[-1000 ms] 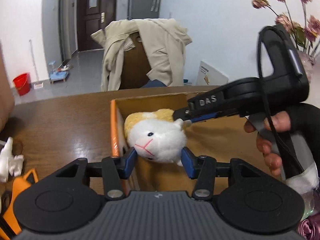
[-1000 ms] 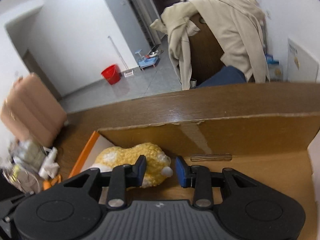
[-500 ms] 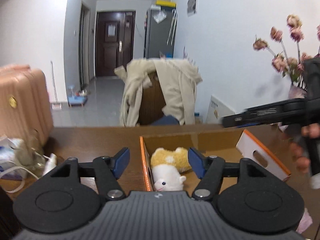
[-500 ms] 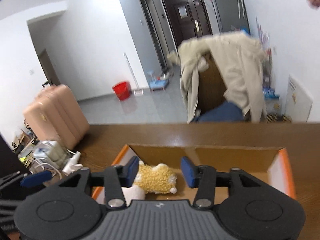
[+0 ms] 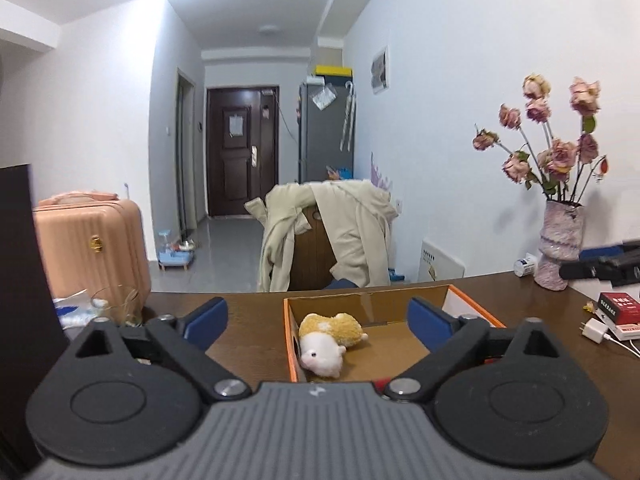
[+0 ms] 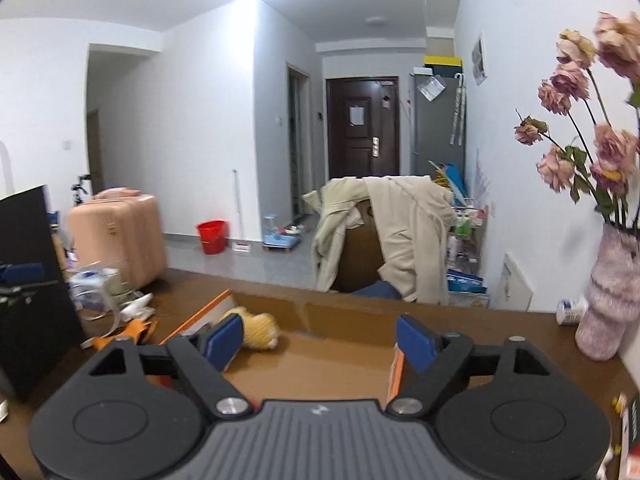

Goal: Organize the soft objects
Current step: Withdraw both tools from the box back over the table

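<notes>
The plush toy (image 5: 332,340) lies on its side in the near-left corner of the open cardboard box (image 5: 472,312) on the brown table (image 5: 256,320), touching the orange left wall, with neither claw on it. The main risk from here is small: the toy sits close to that wall, so a careless pass of either tool could nudge the light box across the table or knock its flaps, and on the far right the vase of dried roses (image 5: 558,250) and a charger (image 5: 594,330) with its cable stand near enough for a wide swing to catch them. The left gripper (image 5: 318,318) points slightly downward at the box from the near side, its jaws having just been opening and now spread wide with nothing between them. The right gripper (image 6: 320,340) is angled a little more steeply toward the box, its jaws likewise just opened wide and empty.
</notes>
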A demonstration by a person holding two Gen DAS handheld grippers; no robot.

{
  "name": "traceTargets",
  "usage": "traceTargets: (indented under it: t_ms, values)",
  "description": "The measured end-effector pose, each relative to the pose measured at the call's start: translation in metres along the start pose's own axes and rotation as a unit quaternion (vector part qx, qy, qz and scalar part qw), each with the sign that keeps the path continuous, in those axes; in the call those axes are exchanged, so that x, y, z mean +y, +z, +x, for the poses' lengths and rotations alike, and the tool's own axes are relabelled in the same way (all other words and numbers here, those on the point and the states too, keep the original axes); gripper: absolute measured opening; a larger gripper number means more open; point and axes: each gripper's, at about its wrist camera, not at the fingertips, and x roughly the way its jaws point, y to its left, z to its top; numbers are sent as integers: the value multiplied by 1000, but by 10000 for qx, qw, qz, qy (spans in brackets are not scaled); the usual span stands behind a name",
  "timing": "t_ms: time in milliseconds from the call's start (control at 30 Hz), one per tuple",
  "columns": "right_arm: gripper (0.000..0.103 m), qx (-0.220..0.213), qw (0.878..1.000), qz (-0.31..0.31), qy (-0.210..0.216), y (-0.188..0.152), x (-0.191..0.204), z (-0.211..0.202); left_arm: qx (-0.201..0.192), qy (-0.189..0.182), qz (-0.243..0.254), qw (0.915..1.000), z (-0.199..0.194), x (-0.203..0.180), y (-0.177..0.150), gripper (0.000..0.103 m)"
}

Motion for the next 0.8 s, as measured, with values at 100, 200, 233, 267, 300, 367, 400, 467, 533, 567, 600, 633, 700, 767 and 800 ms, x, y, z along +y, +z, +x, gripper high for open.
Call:
traceTargets:
  t_ms: [100,200,233,267,300,367,400,467,533,567,600,633,700,767,800]
  values:
    - [88,-104,9999,-131,14,-37,15,-26,-57,52,-99,9999,-29,-12,-27,101]
    - [88,-199,9997,-121,13,-74,30,-40,-239,390,-172,9988,-55,-24,-57,103]
    - [88,-245,9997,-56,-9,-87,34,-45,-303,493,-182,9982,-61,-27,-67,103]
    - [89,-247,9996,56,-86,-100,38,-51,-276,549,-224,9979,-68,-30,-78,103]
    - [89,-236,9994,191,-153,-113,43,-57,-198,545,-279,9979,-74,-32,-89,103]
    - [89,-238,9985,434,-228,-139,52,-70,-20,451,-385,9982,-84,-33,-109,103]
    - [89,-196,9986,423,-260,-149,58,-75,97,411,-382,9984,-88,-34,-118,103]
    - [89,-107,9987,413,-279,-166,69,-83,313,362,-317,9984,-91,-36,-132,103]
    - [89,43,9990,417,-125,-176,76,-86,458,298,-284,9981,-91,-36,-140,103]
    - [89,123,9991,402,-86,-179,79,-86,501,290,-288,9979,-90,-35,-143,103]
    - [89,187,9990,393,-112,-182,81,-85,505,284,-303,9979,-89,-34,-145,103]
    - [89,252,9988,390,-163,-184,82,-84,504,251,-326,9979,-88,-34,-145,103]
    - [88,342,9982,421,-246,-187,85,-83,535,189,-355,9978,-84,-36,-145,103]
    - [87,343,9980,464,-255,-189,85,-83,567,110,-337,9978,-82,-40,-148,103]
    - [86,332,9977,502,-300,-189,83,-83,592,65,-308,9978,-80,-41,-148,103]
